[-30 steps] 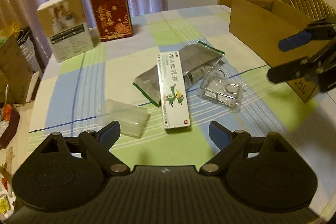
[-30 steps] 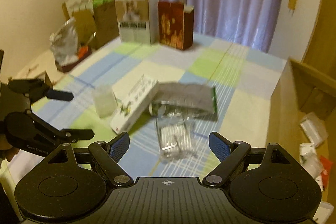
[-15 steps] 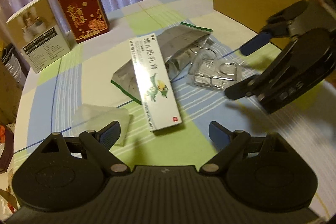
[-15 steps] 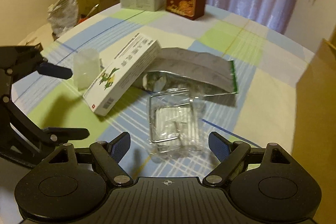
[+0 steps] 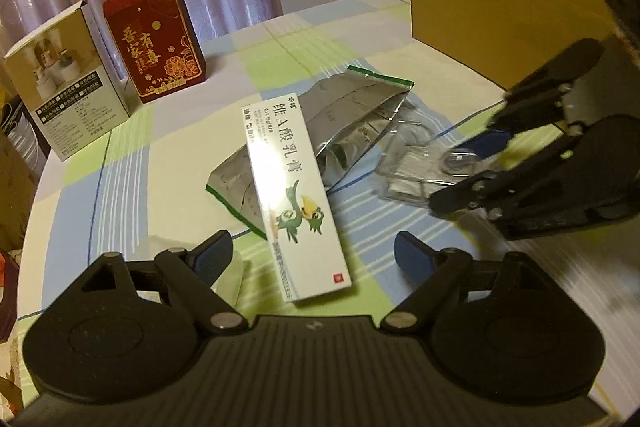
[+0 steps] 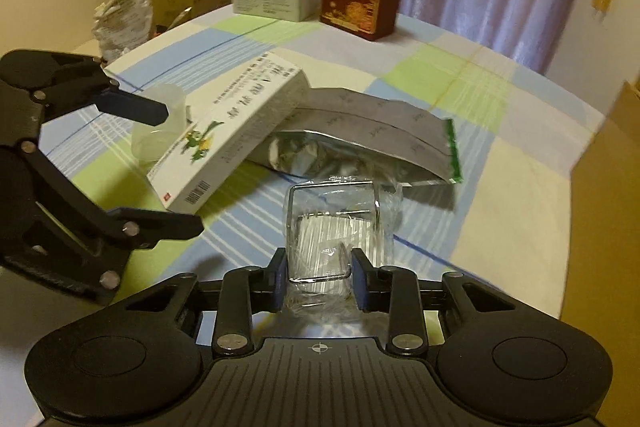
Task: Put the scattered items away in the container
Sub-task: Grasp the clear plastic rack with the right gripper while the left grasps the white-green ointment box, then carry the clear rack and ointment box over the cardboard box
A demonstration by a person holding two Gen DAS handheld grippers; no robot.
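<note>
Clear, crinkly plastic wraps the packet (image 6: 340, 227) that the right claw (image 6: 319, 285) has pinched at its near end, low on the tabletop (image 6: 500, 195) just in front of the foil pouch (image 6: 360, 135). It looks light and floppy, with a thin wire frame inside, so the film may slip or sag; a hold across the wire edge seems firmer than one on loose wrap. The left claw (image 5: 312, 253) hovers wide open and empty over the long white carton (image 5: 292, 195), a stiff, light box best taken across its narrow sides. The cardboard box (image 5: 500, 15) waits beyond.
</note>
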